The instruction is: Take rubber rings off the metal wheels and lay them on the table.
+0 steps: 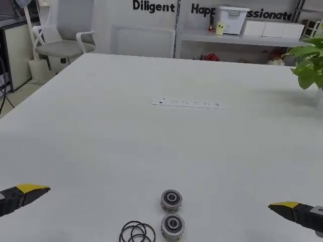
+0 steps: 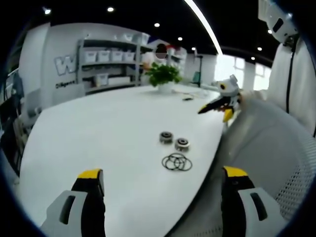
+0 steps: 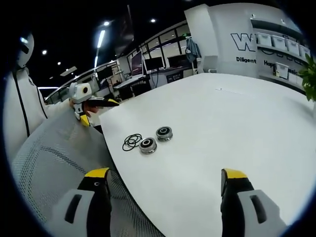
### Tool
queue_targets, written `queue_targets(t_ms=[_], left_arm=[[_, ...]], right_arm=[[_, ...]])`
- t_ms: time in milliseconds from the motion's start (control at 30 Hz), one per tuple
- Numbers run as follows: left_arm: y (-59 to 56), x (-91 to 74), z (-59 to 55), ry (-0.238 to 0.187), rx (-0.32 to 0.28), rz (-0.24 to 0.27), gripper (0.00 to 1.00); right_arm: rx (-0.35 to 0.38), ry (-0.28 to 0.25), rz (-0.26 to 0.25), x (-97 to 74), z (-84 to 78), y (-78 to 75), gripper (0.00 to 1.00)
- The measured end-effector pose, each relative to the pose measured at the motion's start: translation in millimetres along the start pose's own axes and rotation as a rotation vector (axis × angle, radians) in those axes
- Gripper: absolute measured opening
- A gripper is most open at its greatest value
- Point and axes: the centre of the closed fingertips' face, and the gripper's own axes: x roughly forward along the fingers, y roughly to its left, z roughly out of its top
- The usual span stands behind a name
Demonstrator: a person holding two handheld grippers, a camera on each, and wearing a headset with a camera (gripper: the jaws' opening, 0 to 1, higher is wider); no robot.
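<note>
Head view: thin black rings (image 1: 137,232) beside two silvery wheels (image 1: 171,199)

Showing bright, even indoor light over the broad white matte tabletop (image 1: 151,141), with hardly any shadow. Catching only a soft grey shade beside the leafy green plant (image 1: 309,65). Bending walls strongly toward the edges in both gripper views. Blowing out at the long white ceiling light strip (image 2: 201,22) and small round ceiling spotlights (image 3: 105,23).

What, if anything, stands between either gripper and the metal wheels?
Only the loose rubber rings, flat on the table on the left gripper side of the metal wheels. Bare table separates the right gripper from them.
</note>
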Motion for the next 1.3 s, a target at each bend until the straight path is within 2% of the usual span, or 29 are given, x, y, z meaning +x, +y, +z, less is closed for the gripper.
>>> queue_targets(t_ms=[333,500,1067,1300], left_arm=[[2.6,3.6,-5.8,0.004,-0.015,0.005,1.0],[2.9,3.7,-6.3,-0.001,-0.025,0.008,1.0],[3.7,2.6,-7.2,-0.008,-0.038,0.02,1.0],[3.9,2.3,-8.6,0.004,-0.034,0.029,0.99]], right_arm=[[0.031,0.031,-0.018,-3.0,-21.7,-0.7,0.9],[0.033,0.045,-0.022,-1.8,-27.1,0.0,0.9],[0.053,0.049,-0.013,-0.8,-32.6,3.8,0.89],[0.048,0.056,-0.005,-0.9,-33.9,6.6,0.89]])
